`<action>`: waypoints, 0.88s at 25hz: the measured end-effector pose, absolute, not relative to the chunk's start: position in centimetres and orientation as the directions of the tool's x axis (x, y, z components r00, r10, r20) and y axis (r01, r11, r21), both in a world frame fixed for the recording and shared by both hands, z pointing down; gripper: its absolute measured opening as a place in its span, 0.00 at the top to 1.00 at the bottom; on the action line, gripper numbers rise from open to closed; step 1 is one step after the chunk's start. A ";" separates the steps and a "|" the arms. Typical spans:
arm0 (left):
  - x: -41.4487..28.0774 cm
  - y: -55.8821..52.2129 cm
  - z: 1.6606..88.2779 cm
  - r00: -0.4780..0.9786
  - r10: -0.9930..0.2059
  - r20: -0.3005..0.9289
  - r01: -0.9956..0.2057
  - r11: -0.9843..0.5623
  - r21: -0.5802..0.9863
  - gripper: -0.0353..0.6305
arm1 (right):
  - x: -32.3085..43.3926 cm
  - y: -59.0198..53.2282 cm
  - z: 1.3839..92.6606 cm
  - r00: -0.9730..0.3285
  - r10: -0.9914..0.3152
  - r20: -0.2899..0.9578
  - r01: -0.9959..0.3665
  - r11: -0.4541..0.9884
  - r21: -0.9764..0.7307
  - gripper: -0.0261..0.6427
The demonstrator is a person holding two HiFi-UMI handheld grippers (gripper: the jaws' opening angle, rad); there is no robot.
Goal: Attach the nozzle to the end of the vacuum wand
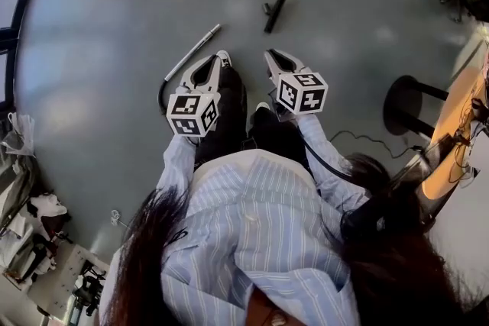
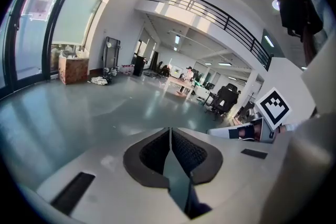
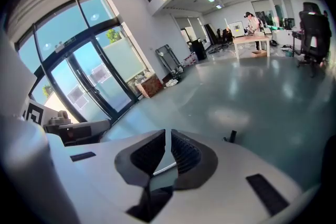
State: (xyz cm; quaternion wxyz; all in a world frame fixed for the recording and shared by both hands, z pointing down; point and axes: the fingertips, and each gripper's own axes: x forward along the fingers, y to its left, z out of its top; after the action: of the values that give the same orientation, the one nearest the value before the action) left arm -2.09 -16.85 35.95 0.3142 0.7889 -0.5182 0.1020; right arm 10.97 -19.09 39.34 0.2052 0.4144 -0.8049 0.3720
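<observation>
**Approach geometry before pickup**

Read the left gripper (image 1: 221, 56) as closed and empty: in the left gripper view the pads meet with nothing between them. Read the right gripper (image 1: 272, 55) the same way. Treat the silver streak seen through its jaw gap in the right gripper view as the wand lying on the floor beyond, not as a held part.

Locate the wand (image 1: 195, 48) on the floor (image 1: 99, 27), just far-left of the left gripper. Take its long axis as running near-left to far-right, with the bare metal end at the far right.

Locate the nozzle (image 1: 274, 14) farther out, almost straight beyond the right gripper and apart from the wand's bare end. Take its long axis as near to far, leaning slightly right.

Assign by nearness: probably left for the wand, right for the nozzle. Open each pair of jaws before closing on a part. Expect to turn the nozzle so that its axis lines up with the wand's far end
</observation>
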 end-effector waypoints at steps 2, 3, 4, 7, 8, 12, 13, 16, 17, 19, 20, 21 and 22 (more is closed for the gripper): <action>-3.0 -18.8 37.3 0.486 -0.714 0.504 -0.864 -0.307 0.398 0.94 | 10.6 -20.7 40.8 -0.533 -0.517 0.670 -0.846 0.330 -0.419 0.93; -3.4 -19.8 38.2 0.504 -0.697 0.510 -0.856 -0.320 0.407 0.94 | 10.5 -21.4 41.7 -0.514 -0.516 0.685 -0.858 0.307 -0.413 0.93; -3.8 -20.8 39.1 0.516 -0.683 0.516 -0.849 -0.329 0.414 0.94 | 10.5 -22.2 42.6 -0.498 -0.514 0.698 -0.867 0.287 -0.408 0.93; -5.0 -24.1 42.2 0.534 -0.653 0.537 -0.842 -0.351 0.410 0.94 | 10.7 -24.8 45.8 -0.473 -0.494 0.729 -0.881 0.251 -0.401 0.91; -5.6 -25.1 43.3 0.536 -0.641 0.550 -0.842 -0.359 0.402 0.94 | 10.6 -25.7 47.0 -0.471 -0.482 0.739 -0.882 0.245 -0.402 0.86; -7.4 -27.6 48.5 0.539 -0.586 0.604 -0.842 -0.369 0.394 0.94 | 10.9 -28.3 52.5 -0.453 -0.417 0.788 -0.891 0.219 -0.397 0.78; -7.6 -27.9 50.0 0.540 -0.573 0.617 -0.842 -0.368 0.396 0.94 | 11.5 -28.8 54.3 -0.443 -0.401 0.802 -0.897 0.207 -0.392 0.77; -7.4 -28.5 54.9 0.540 -0.524 0.658 -0.841 -0.369 0.396 0.94 | 13.2 -30.2 60.0 -0.417 -0.352 0.838 -0.909 0.176 -0.379 0.76; -7.3 -28.5 56.6 0.537 -0.508 0.674 -0.842 -0.367 0.394 0.94 | 13.7 -30.6 61.8 -0.411 -0.338 0.847 -0.911 0.173 -0.373 0.75; -7.5 -28.7 59.9 0.525 -0.482 0.701 -0.848 -0.363 0.386 0.94 | 14.2 -31.6 65.0 -0.391 -0.317 0.864 -0.919 0.181 -0.350 0.73; -7.8 -28.9 61.7 0.520 -0.471 0.712 -0.850 -0.363 0.381 0.94 | 14.2 -32.3 66.6 -0.375 -0.308 0.874 -0.925 0.185 -0.332 0.72; -8.2 -29.2 63.7 0.517 -0.459 0.723 -0.851 -0.365 0.377 0.94 | 14.1 -32.9 68.3 -0.357 -0.300 0.885 -0.931 0.185 -0.314 0.71; -8.5 -29.5 65.8 0.514 -0.444 0.734 -0.852 -0.366 0.375 0.94 | 14.1 -33.5 70.2 -0.339 -0.289 0.895 -0.938 0.179 -0.297 0.71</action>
State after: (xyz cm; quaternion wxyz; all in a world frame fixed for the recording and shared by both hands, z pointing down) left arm -8.50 -29.48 65.77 0.3813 0.7822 -0.4142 0.2670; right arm 14.08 -33.48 70.19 0.3566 0.4509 -0.6800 0.4551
